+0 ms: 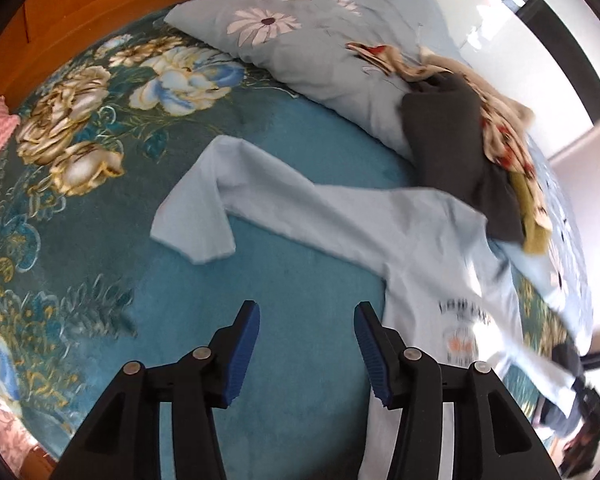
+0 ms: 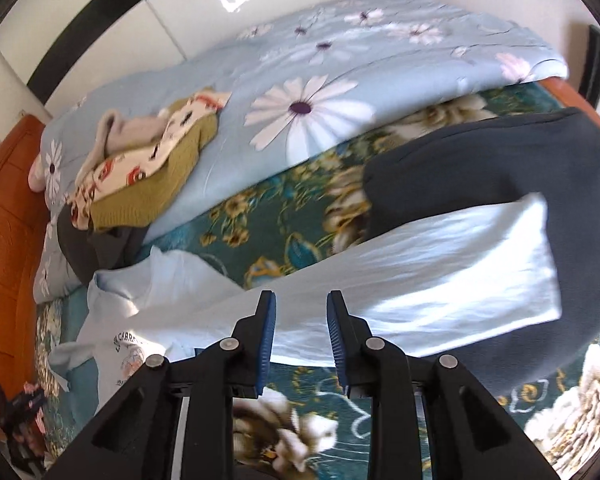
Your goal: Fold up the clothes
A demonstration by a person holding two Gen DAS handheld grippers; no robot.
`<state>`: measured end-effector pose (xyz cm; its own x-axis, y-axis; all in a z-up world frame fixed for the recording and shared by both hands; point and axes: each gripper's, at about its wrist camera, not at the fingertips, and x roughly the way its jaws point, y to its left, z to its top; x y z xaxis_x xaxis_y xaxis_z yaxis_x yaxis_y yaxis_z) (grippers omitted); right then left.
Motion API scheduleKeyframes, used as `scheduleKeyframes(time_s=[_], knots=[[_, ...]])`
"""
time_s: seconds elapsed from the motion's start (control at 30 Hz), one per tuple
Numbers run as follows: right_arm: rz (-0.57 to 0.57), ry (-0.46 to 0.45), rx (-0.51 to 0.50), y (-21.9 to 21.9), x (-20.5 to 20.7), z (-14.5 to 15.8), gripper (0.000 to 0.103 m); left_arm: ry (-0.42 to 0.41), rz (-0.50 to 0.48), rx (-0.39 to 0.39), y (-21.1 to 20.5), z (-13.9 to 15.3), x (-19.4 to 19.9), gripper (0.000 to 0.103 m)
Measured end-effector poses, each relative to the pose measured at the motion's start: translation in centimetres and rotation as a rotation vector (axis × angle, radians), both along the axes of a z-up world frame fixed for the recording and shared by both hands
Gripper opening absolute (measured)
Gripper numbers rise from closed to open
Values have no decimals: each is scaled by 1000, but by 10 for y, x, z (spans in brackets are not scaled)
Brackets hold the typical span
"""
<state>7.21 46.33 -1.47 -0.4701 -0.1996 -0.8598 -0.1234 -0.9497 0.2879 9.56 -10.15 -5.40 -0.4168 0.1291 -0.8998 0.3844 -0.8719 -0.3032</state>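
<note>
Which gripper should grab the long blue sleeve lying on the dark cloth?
Probably the right gripper: open, with that sleeve directly ahead of its fingers. The left gripper, also open, hangs over bare blanket.

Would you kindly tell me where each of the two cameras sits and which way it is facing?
Left wrist: on the left gripper, looking over the teal floral bedspread at one sleeve of the pale blue long-sleeved shirt; its open black, blue-padded fingers show.
Right wrist: on the right gripper, looking across the shirt's other sleeve; open fingers show.
Shared: shirt, bedspread, daisy-print duvet, heap of mixed clothes.
</note>
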Motion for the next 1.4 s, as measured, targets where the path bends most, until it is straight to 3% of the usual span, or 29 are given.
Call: scheduleKeyframes(time_s=[0.07, 0.23, 0.47, 0.6, 0.7, 0.87, 1.13, 1.2, 1.23, 1.27, 1.33, 1.4], knots=[[63, -14, 7, -24, -19, -8, 27, -2, -38, -20, 5, -3, -27, 53], [222, -50, 26, -84, -68, -28, 28, 5, -245, -90, 43, -8, -110, 53], [416, -122, 82, -164, -134, -73, 28, -21, -504, -174, 90, -45, -191, 53], [491, -165, 122, -189, -158, -104, 28, -29, -604, -194, 104, -71, -209, 53], [518, -193, 149, -196, -168, -121, 28, -31, -637, -162, 105, -86, -216, 55], [559, -192, 179, -203, -173, -131, 28, -30, -702, -138, 109, -102, -222, 62], [643, -188, 233, -219, -169, -135, 29, -22, -732, -140, 108, -109, -221, 60], [663, -188, 234, -223, -166, -135, 18, -14, -734, -124, 106, -108, -217, 47], [672, -189, 232, -225, -164, -135, 6, -12, -734, -120, 106, -108, -215, 29], [680, -190, 229, -227, -162, -136, 6, -10, -737, -120, 107, -107, -212, 13], [695, -176, 247, -231, -157, -133, 5, 12, -749, -128, 109, -104, -204, 5], [699, -140, 258, -233, -151, -125, 4, 60, -755, -146, 111, -94, -194, 4]])
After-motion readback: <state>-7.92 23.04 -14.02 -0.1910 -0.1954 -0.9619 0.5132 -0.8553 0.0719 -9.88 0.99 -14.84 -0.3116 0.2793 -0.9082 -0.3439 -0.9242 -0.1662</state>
